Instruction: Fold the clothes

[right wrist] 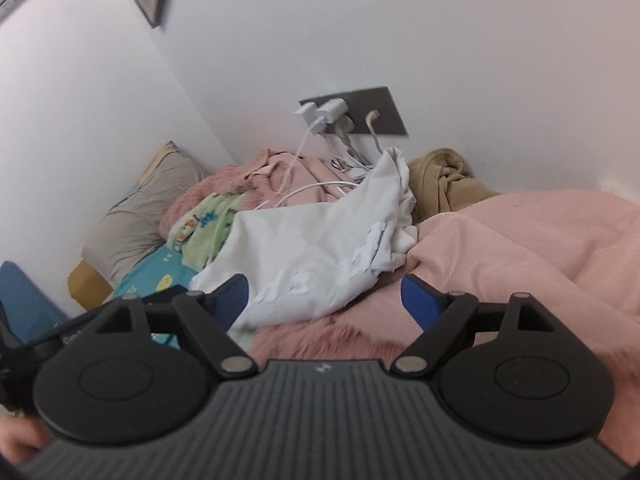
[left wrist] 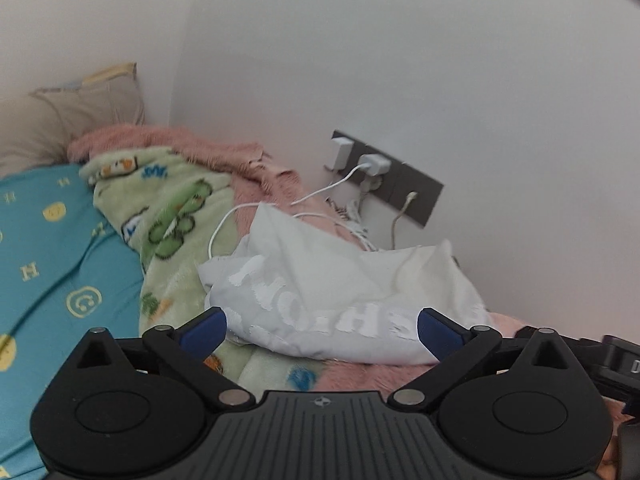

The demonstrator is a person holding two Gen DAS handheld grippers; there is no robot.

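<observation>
A white T-shirt [left wrist: 332,300] [right wrist: 316,252] lay crumpled in a loose heap on the bed, its printed lettering facing up and partly creased. It rested on a pink fuzzy blanket [left wrist: 360,374] [right wrist: 528,248], with its far edge just below the grey wall socket panel [left wrist: 400,180] [right wrist: 372,116]. White charger cables [left wrist: 320,194] [right wrist: 296,160] ran down from the panel and lay against the back of the shirt.

The left gripper [left wrist: 322,330] had its blue-tipped jaws spread wide, one on each side of the shirt's near edge, gripping nothing. The right gripper [right wrist: 324,300] was likewise spread apart and empty, its left finger close to the shirt's near corner and its right finger over the pink blanket.

Left of the shirt lay a green cartoon-print blanket [left wrist: 176,216] [right wrist: 208,224], then a turquoise sheet [left wrist: 52,248] [right wrist: 156,276]. A beige pillow [left wrist: 80,116] [right wrist: 152,208] stood against the wall beyond them. Right of the shirt, a tan garment [right wrist: 448,184] sat bunched by the wall.
</observation>
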